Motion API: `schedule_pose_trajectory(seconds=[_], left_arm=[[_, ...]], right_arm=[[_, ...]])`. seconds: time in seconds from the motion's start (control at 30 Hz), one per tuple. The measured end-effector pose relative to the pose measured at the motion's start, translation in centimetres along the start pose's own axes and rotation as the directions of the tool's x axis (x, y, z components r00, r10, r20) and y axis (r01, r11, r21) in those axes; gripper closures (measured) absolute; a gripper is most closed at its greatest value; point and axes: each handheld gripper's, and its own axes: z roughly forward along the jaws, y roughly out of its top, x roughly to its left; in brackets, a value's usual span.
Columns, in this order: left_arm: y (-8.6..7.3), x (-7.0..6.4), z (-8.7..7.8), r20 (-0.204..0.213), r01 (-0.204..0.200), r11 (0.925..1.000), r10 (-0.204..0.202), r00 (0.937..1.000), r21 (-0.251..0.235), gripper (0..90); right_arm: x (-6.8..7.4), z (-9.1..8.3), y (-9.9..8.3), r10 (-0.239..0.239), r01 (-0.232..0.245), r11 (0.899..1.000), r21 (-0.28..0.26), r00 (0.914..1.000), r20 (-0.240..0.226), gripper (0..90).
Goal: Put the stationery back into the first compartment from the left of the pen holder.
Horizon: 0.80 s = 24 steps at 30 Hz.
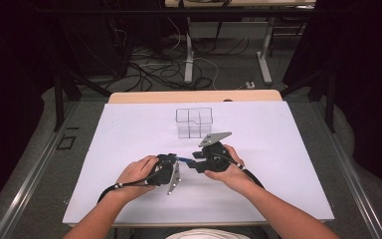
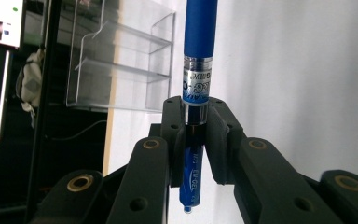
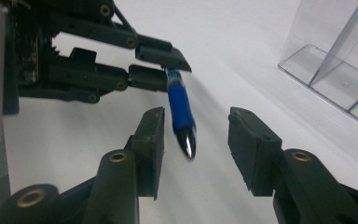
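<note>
Centre frame: left gripper (image 1: 175,162) pinches the pen (image 2: 199,56) at mid-barrel. Right gripper (image 3: 196,135) stands spread around its tip. Pen judged light, rigid, smooth; best gripped on the blue sleeve.

Blue gel pen (image 2: 199,56): blue grip section, clear barrel with printed label, metallic tip. It's held mid-barrel, clear of the white bench. The tip end sticks out, pointing toward the other hand.
</note>
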Motion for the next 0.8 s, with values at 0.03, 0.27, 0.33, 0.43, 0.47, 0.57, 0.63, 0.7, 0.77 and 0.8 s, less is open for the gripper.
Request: schedule_pose_trajectory(seconds=[0.03, 0.27, 0.33, 0.43, 0.47, 0.57, 0.63, 0.7, 0.77, 0.8], left_arm=[[-0.1, 0.2, 0.1, -0.001, 0.025, 0.9997, -0.025, 0.9997, -0.006, 78.8], [-0.7, 1.7, 0.4, -0.001, 0.164, 0.9863, -0.164, 0.9864, -0.011, 78.8], [-0.8, 2.2, 0.6, 0.005, 0.198, 0.9801, -0.197, 0.9803, -0.022, 78.8], [-0.9, 3.0, 0.7, 0.017, 0.267, 0.9628, -0.266, 0.9638, -0.045, 78.8], [-0.9, 3.3, 0.8, 0.02, 0.294, 0.9543, -0.294, 0.9557, -0.052, 78.8], [-1.0, 4.3, 0.9, 0.033, 0.359, 0.9312, -0.358, 0.9332, -0.061, 78.8], [-0.9, 5.1, 1.0, 0.041, 0.398, 0.9148, -0.396, 0.9175, -0.071, 78.8], [-0.8, 5.8, 1.1, 0.061, 0.439, 0.8949, -0.435, 0.8982, -0.079, 78.8], [-0.7, 6.6, 1.2, 0.077, 0.482, 0.8718, -0.476, 0.8758, -0.088, 78.8], [-0.7, 7.0, 1.2, 0.082, 0.5, 0.8613, -0.494, 0.8656, -0.09, 78.8]], right_arm=[[-0.1, -0.1, 0.0, -0.002, 0.002, 1.0, 0.002, 1.0, 0.002, 54.3], [-0.5, -0.6, -0.4, 0.009, -0.008, 1.0, -0.028, 1.0, 0.005, 48.5], [-0.6, -0.7, -0.4, -0.001, 0.001, 1.0, -0.03, 1.0, 0.008, 47.0], [-0.7, -0.9, -0.4, 0.002, -0.002, 0.999, -0.041, 0.9999, 0.013, 43.4], [-0.8, -0.9, -0.4, 0.001, -0.001, 0.999, -0.043, 0.9998, 0.02, 39.9], [-0.9, -1.1, -0.5, 0.013, -0.012, 0.999, -0.047, 0.9994, 0.033, 38.3], [-1.0, -1.2, -0.6, 0.023, -0.021, 0.999, -0.049, 0.9992, 0.034, 36.8], [-1.1, -1.3, -0.6, 0.035, -0.033, 0.998, -0.05, 0.9988, 0.034, 34.9], [-1.1, -1.4, -0.7, 0.045, -0.043, 0.998, -0.048, 0.9983, 0.037, 31.9], [-1.2, -1.4, -0.7, 0.05, -0.049, 0.998, -0.043, 0.9981, 0.035, 31.7]])
